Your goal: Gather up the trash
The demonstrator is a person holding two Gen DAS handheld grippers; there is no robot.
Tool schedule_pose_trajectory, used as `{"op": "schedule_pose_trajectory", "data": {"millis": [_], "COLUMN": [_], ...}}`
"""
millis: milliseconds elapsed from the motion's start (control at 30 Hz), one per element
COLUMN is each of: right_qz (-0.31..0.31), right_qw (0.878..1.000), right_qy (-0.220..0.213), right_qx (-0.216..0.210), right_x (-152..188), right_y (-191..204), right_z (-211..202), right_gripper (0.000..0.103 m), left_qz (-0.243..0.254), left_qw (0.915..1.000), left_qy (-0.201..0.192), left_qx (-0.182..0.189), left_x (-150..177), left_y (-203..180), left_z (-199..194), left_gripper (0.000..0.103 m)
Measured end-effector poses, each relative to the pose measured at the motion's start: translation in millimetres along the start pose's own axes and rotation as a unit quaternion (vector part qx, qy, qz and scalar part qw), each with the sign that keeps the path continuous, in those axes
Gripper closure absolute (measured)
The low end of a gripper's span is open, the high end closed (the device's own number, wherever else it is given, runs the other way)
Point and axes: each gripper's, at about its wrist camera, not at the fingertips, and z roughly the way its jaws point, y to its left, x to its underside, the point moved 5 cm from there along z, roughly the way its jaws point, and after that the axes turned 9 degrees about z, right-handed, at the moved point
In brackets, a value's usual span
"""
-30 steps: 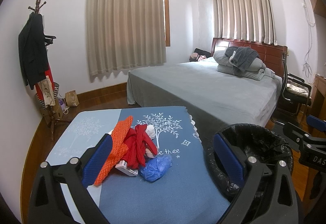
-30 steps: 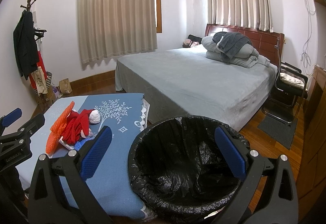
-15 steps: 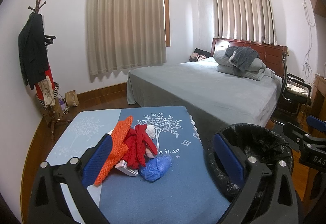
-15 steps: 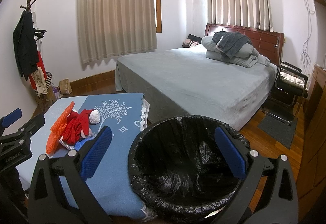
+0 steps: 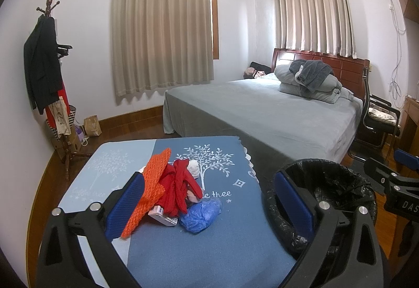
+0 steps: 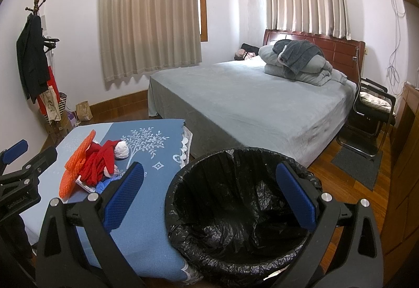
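Observation:
A pile of trash lies on the blue-clothed table (image 5: pixel 204 248): an orange mesh net (image 5: pixel 149 188), red netting (image 5: pixel 178 186), a crumpled blue bag (image 5: pixel 200 213), a small white box (image 5: pixel 162 217) and a white wad (image 5: pixel 193 167). The pile also shows in the right wrist view (image 6: pixel 91 165). My left gripper (image 5: pixel 209 206) is open and empty, held above the table just short of the pile. My right gripper (image 6: pixel 209 191) is open and empty, hovering over the black-lined trash bin (image 6: pixel 235 209), which stands right of the table (image 5: pixel 322 199).
A large grey bed (image 5: pixel 275 115) with folded bedding stands behind the table. A coat rack (image 5: pixel 49 73) with clothes and bags is at the left wall. A black chair (image 6: pixel 371 110) and a wooden cabinet (image 6: pixel 403 157) are at the right.

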Motion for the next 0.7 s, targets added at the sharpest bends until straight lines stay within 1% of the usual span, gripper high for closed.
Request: {"op": "schedule_pose_trajectory", "data": {"millis": [533,600,700], "right_qz": [0.000,0.000,0.001], "right_qw": [1.000,1.000,1.000], "right_qy": [0.002,0.003,0.004], "right_qx": [-0.001,-0.002,-0.007], "right_x": [1.6,5.7,1.6], "right_y": [1.1,4.7,8.4], "right_z": [3.5,9.0,14.5], "right_gripper": [0.005,0.005,0.005], "left_qz": [-0.001,-0.002,-0.008], "left_qw": [1.0000,1.0000,1.0000], "left_qy": [0.002,0.002,0.004], "left_qx": [0.000,-0.001,-0.003], "left_x": [0.2,3.4,8.3], "left_y": [0.2,5.1,10.7], "left_z": [-0.2,-0.3,0.9], "left_gripper": [0.006,0.006,0.006]}}
